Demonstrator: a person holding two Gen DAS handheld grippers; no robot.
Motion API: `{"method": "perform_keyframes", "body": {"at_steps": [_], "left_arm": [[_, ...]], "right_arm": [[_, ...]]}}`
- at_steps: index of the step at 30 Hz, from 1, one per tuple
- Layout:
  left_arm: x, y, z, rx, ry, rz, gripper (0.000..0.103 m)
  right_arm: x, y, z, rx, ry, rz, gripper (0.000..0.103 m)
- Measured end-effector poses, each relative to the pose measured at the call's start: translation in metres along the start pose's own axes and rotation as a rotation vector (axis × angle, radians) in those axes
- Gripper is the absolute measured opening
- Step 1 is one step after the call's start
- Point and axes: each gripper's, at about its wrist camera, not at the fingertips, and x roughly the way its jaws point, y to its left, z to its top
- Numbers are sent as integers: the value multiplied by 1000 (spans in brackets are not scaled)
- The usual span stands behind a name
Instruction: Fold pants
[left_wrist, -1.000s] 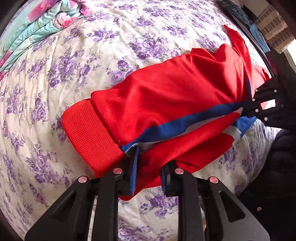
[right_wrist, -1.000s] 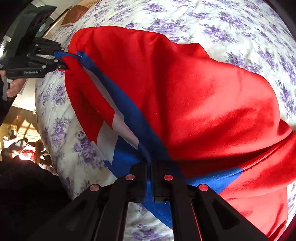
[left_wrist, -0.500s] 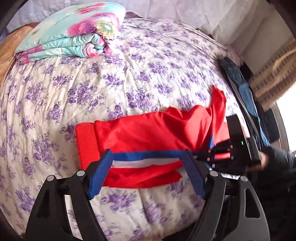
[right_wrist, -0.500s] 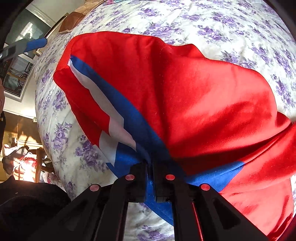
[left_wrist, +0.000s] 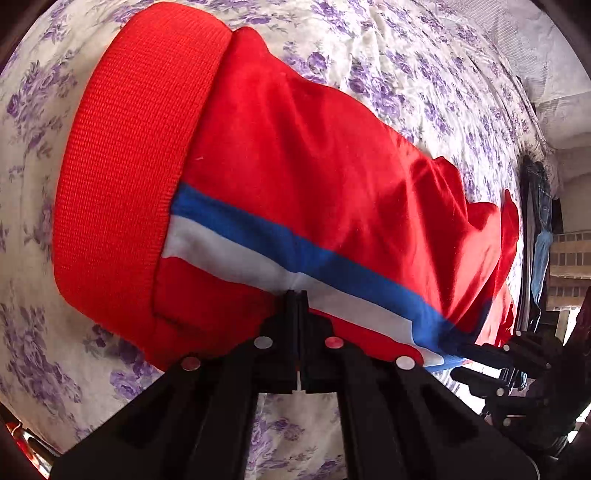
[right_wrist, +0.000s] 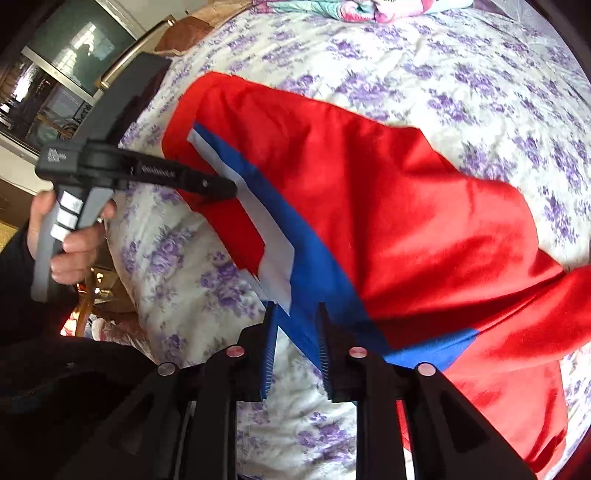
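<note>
While the fold is under way, the parts stand as follows.

Pants (left_wrist: 314, 155): red, with a blue-and-white side stripe (left_wrist: 295, 254); lying lengthwise across the bed (left_wrist: 424, 74), its cover printed with purple flowers; ribbed waistband (left_wrist: 122, 177) at one end.

Left tongs (left_wrist: 297, 295): pressed together, having just closed, on the near edge of the pants at the white stripe, a short way along from the waistband; the right wrist view shows the tips buried in the cloth there.

Right tongs (right_wrist: 295, 321): slightly apart, having just been opening; a blue strip of the pants runs between the pads, which no longer seem to press on it.

Person's hand (right_wrist: 70, 236): wrapped around the left tool's handle.

Done, as judged: the legs appear laid one on the other, giving a single long band with the stripe uppermost.

Left to do, as judged: the crosswise fold, bringing the far leg end toward the waistband, then smoothing; some wrinkles remain near the far end.
</note>
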Motion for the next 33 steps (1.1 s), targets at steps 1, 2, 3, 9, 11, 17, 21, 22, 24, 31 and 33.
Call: {"method": "perform_keyframes", "body": {"at_steps": [1,2,3,9,11,17,21,22,24,31,33], "left_arm": [[1,-2,-2,12,-4,14,1],[2,-4,-2,20,-8,28,1],[2,-4,-2,23,-10,37,1],[5,-10,-5,53,-31,79,1],[5,-11,-6,47,-36,83,1],[6,-15,-8,51,-51,114,1],[8,-11,-8,24,-60,85,2],[8,-10,-8,19,-62,78,2],[8,-9,-8,22,-62,76,2],[6,-6,-8,29,-58,61,2],[5,-3,-8,31,-54,56,2]], "right_arm": [[2,0,4,9,-9,8,5],[8,0,7,22,-5,14,5],[18,-2,9,31,13,28,5],[53,2,12,82,75,37,4],[41,-6,21,122,102,49,8],[-71,-119,47,382,-11,-61,60],[-110,-238,58,604,75,-334,63],[-115,-268,60,655,103,-376,63],[-116,-300,64,727,142,-386,60],[-75,-321,80,813,288,-413,40],[-61,-325,80,834,329,-440,40]]}}
